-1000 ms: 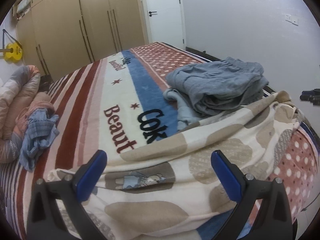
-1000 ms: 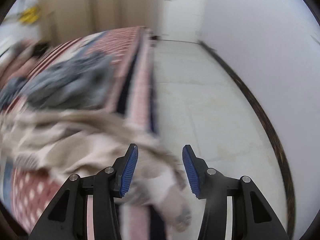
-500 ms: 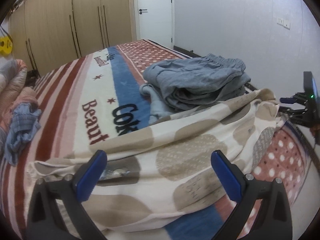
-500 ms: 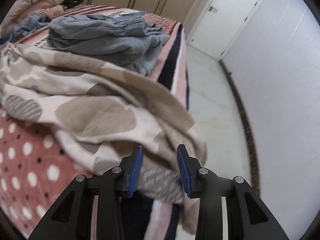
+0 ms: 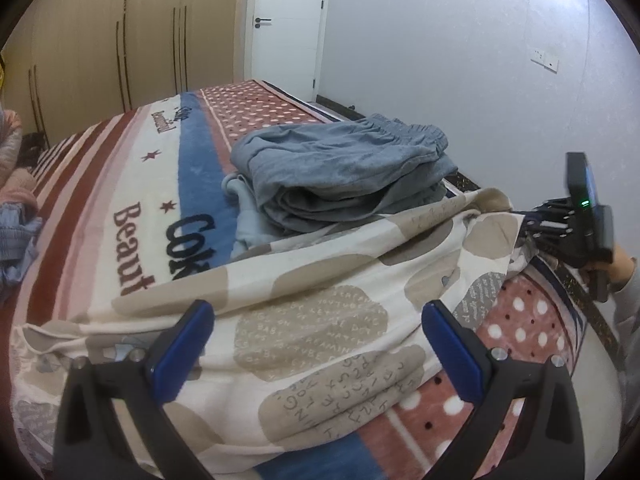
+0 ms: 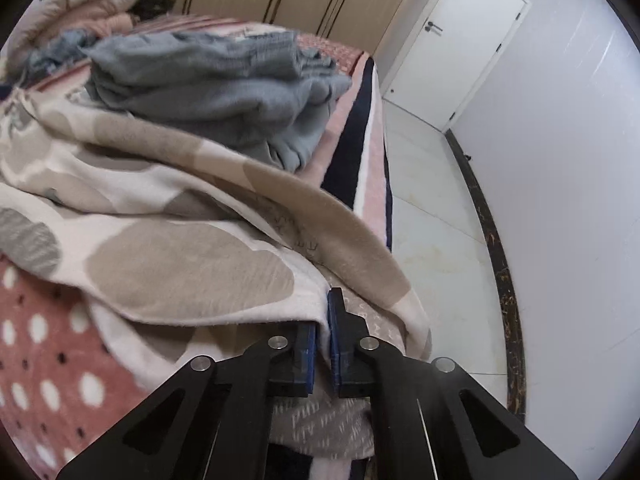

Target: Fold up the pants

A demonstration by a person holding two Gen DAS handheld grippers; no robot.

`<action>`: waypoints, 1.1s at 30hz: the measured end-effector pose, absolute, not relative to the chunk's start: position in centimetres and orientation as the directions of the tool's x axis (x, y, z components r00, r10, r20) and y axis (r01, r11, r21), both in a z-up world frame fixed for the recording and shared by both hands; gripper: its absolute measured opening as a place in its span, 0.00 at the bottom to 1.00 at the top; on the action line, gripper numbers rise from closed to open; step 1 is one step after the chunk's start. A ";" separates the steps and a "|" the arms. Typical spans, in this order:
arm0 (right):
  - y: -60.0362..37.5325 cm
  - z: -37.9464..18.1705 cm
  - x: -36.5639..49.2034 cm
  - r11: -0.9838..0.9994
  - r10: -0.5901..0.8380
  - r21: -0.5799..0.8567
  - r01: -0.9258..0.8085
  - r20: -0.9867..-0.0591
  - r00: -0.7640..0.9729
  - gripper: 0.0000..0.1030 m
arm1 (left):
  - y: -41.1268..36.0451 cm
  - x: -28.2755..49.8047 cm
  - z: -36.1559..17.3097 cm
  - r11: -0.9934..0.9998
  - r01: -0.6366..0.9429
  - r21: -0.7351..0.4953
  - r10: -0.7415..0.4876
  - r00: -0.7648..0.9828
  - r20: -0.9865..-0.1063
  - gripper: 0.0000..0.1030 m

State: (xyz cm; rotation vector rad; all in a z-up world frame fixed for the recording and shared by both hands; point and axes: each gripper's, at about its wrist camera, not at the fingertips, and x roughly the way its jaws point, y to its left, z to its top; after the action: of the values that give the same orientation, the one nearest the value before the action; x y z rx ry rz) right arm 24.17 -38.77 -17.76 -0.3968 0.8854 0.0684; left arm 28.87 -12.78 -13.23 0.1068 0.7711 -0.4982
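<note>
The cream pants with beige and grey patches lie spread across the near end of the bed; they also show in the right wrist view. My left gripper is open and empty just above their near edge. My right gripper is shut on the pants' right edge at the bed's side, with cloth pinched between the blue pads. The right gripper also shows at the right in the left wrist view.
A folded pile of grey clothes sits behind the pants, also seen in the right wrist view. The striped and dotted bedspread covers the bed. Bundled bedding lies far left. Tiled floor and a wall run along the right.
My right gripper moved in to the pants' edge and closed on it. My left gripper shifted slightly closer and stayed open.
</note>
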 end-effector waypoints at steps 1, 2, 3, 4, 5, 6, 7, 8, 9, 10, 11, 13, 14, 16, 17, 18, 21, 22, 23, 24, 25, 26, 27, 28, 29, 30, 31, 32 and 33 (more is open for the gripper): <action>-38.9 -17.5 23.7 0.924 -0.092 -0.303 -0.235 -0.770 0.632 0.00 | -12.7 28.8 -13.2 0.880 0.469 -0.075 -0.385 0.611 -0.692 0.99; -38.8 -17.1 22.9 0.919 -0.085 -0.304 -0.252 -0.776 0.625 0.00 | -12.5 28.7 -13.3 0.882 0.468 -0.058 -0.372 0.615 -0.695 0.99; -38.9 -16.9 22.3 0.915 -0.084 -0.307 -0.261 -0.779 0.621 0.00 | -12.3 28.7 -13.5 0.883 0.467 -0.047 -0.363 0.615 -0.700 0.99; -38.9 -16.6 21.7 0.913 -0.085 -0.308 -0.268 -0.786 0.613 0.00 | -12.1 28.7 -13.7 0.884 0.466 -0.037 -0.354 0.615 -0.704 0.99; -39.2 -16.3 21.2 0.915 -0.081 -0.302 -0.269 -0.789 0.609 0.00 | -11.8 28.7 -13.9 0.885 0.464 -0.026 -0.344 0.616 -0.709 0.99; -39.4 -16.0 20.5 0.916 -0.089 -0.305 -0.261 -0.788 0.610 0.00 | -11.4 28.7 -14.1 0.890 0.456 -0.015 -0.329 0.619 -0.713 0.99; -39.5 -15.9 20.2 0.913 -0.102 -0.317 -0.257 -0.787 0.609 0.00 | -11.1 28.7 -14.2 0.894 0.449 -0.013 -0.322 0.620 -0.715 0.99; -39.4 -16.0 20.0 0.906 -0.111 -0.330 -0.263 -0.788 0.606 0.00 | -10.8 28.8 -14.3 0.899 0.438 -0.021 -0.319 0.620 -0.717 0.99; -39.0 -15.8 18.8 0.900 -0.131 -0.350 -0.261 -0.786 0.605 0.00 | -10.6 28.8 -14.4 0.900 0.434 -0.033 -0.324 0.618 -0.717 0.99; -38.6 -15.9 19.0 0.896 -0.142 -0.362 -0.259 -0.784 0.605 0.06 | -10.4 28.8 -14.4 0.901 0.432 -0.050 -0.334 0.614 -0.716 0.99; -38.4 -16.1 19.1 0.892 -0.146 -0.368 -0.261 -0.783 0.604 0.28 | -10.3 28.7 -14.4 0.900 0.432 -0.062 -0.343 0.611 -0.714 0.99; -37.6 -16.7 19.5 0.878 -0.152 -0.393 -0.273 -0.770 0.619 0.45 | -10.5 28.5 -14.3 0.896 0.439 -0.063 -0.348 0.610 -0.712 0.99; -37.3 -17.0 19.8 0.871 -0.161 -0.407 -0.277 -0.767 0.621 0.45 | -10.7 28.3 -14.3 0.894 0.444 -0.053 -0.346 0.612 -0.711 0.99; -36.9 -17.7 20.9 0.865 -0.181 -0.426 -0.265 -0.758 0.627 0.44 | -10.9 28.3 -14.2 0.893 0.448 -0.047 -0.346 0.615 -0.709 0.99; -36.8 -17.9 21.4 0.861 -0.190 -0.436 -0.260 -0.752 0.630 0.40 | -11.0 28.4 -14.1 0.893 0.448 -0.051 -0.349 0.614 -0.708 0.99; -36.6 -18.3 21.9 0.854 -0.200 -0.449 -0.264 -0.750 0.631 0.36 | -11.1 28.5 -14.1 0.893 0.446 -0.061 -0.354 0.612 -0.707 0.99; -36.2 -19.0 23.3 0.849 -0.185 -0.451 -0.276 -0.742 0.644 0.20 | -11.4 28.9 -14.1 0.890 0.447 -0.090 -0.374 0.603 -0.705 0.99; -36.0 -19.0 23.7 0.854 -0.158 -0.434 -0.286 -0.741 0.653 0.20 | -11.7 29.0 -14.2 0.888 0.449 -0.095 -0.379 0.601 -0.704 0.99; -35.8 -19.0 24.0 0.860 -0.128 -0.413 -0.300 -0.743 0.657 0.20 | -11.9 29.1 -14.2 0.887 0.452 -0.098 -0.384 0.600 -0.702 0.99; -35.8 -19.0 24.4 0.863 -0.109 -0.399 -0.310 -0.746 0.657 0.19 | -12.1 29.2 -14.2 0.885 0.455 -0.101 -0.388 0.599 -0.701 0.99; -35.9 -19.0 24.8 0.865 -0.102 -0.392 -0.314 -0.749 0.655 0.14 | -12.3 29.3 -14.2 0.884 0.456 -0.104 -0.391 0.597 -0.701 0.99; -35.9 -19.1 25.1 0.869 -0.101 -0.384 -0.312 -0.755 0.648 0.03 | -12.5 29.4 -14.2 0.882 0.459 -0.110 -0.396 0.594 -0.700 0.99; -36.0 -19.2 25.4 0.880 -0.093 -0.362 -0.307 -0.765 0.637 0.02 | -12.7 29.4 -14.2 0.880 0.462 -0.114 -0.401 0.592 -0.700 0.99; -36.1 -19.2 25.5 0.887 -0.078 -0.344 -0.308 -0.769 0.635 0.00 | -12.8 29.4 -14.2 0.878 0.465 -0.116 -0.405 0.590 -0.699 0.99; -36.3 -19.0 25.4 0.898 -0.052 -0.313 -0.309 -0.772 0.633 0.00 | -12.9 29.4 -14.1 0.876 0.468 -0.117 -0.408 0.589 -0.698 0.99; -36.6 -18.5 25.2 0.914 -0.006 -0.261 -0.312 -0.777 0.630 0.00 | -12.9 29.4 -14.0 0.873 0.473 -0.114 -0.410 0.589 -0.696 0.99; -36.9 -18.1 24.8 0.922 0.032 -0.217 -0.321 -0.782 0.623 0.00 | -12.9 29.3 -14.0 0.872 0.476 -0.112 -0.411 0.589 -0.695 0.99; -37.1 -18.1 24.6 0.924 0.055 -0.195 -0.329 -0.784 0.618 0.00 | -12.9 29.3 -14.0 0.871 0.479 -0.110 -0.412 0.588 -0.696 0.99; -37.2 -17.7 24.0 0.924 0.086 -0.165 -0.344 -0.789 0.609 0.00 | -12.9 29.3 -14.0 0.870 0.481 -0.110 -0.413 0.587 -0.696 0.99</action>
State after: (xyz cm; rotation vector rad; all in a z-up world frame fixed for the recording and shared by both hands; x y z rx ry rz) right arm 23.99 -37.24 -17.73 -0.3159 0.8853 0.2529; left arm 29.29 -12.88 -13.98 0.0933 0.7865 -0.5216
